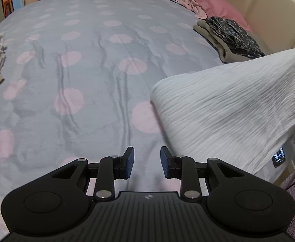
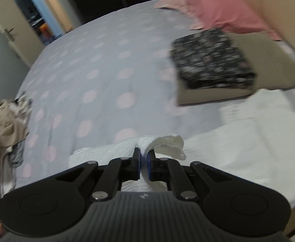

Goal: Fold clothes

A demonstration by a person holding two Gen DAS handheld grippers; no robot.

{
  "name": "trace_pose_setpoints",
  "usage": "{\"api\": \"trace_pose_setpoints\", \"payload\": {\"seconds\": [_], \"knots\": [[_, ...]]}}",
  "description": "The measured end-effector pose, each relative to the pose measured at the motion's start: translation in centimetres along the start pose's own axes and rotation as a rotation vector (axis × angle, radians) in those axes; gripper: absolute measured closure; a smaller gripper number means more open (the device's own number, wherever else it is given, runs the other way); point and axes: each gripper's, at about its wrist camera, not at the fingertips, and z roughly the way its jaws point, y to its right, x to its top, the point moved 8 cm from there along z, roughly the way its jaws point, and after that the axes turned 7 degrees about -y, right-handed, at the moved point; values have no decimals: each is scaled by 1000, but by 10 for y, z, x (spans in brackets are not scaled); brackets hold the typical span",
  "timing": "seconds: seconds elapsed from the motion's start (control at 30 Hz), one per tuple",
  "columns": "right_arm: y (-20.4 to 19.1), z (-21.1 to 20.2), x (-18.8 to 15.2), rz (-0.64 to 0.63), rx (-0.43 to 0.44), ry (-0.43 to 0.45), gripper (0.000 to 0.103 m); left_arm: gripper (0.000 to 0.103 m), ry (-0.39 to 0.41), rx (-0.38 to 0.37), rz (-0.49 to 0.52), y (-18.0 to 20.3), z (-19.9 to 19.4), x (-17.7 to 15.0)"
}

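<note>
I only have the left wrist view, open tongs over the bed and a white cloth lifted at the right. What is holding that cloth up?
Observer: The right tongs are shut on the white garment, pinching a bunched edge of it between the pads.
Operator: Is that dark patterned item folded?
Observer: Yes, in the right wrist view the dark floral garment looks like a flat folded rectangle, lying on a folded khaki garment.
Operator: Anything left to fold on the far left?
Observer: A crumpled pile of clothes lies at the left edge of the bed, beige and patterned pieces mixed; the view is blurred, so I cannot count them.
</note>
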Motion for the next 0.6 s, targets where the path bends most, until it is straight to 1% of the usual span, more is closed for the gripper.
{"api": "trace_pose_setpoints", "payload": {"seconds": [0.13,0.23,0.33,0.4,0.5,0.53,0.6], "knots": [[41,-14,7,49,-94,10,96,77,-11,-13,26,12,5,3],[70,-24,13,78,-152,22,96,76,-20,-30,36,21,9,5],[96,-23,23,107,-192,40,96,76,-34,-34,39,27,17,5],[112,-14,29,135,-200,34,96,76,-44,-57,26,32,22,6],[136,14,28,188,-230,-9,95,76,-55,-111,-1,41,28,7],[144,24,26,206,-241,-23,95,75,-58,-132,-13,44,30,8],[157,43,22,238,-262,-40,95,66,-75,-160,-46,49,39,7]]}}
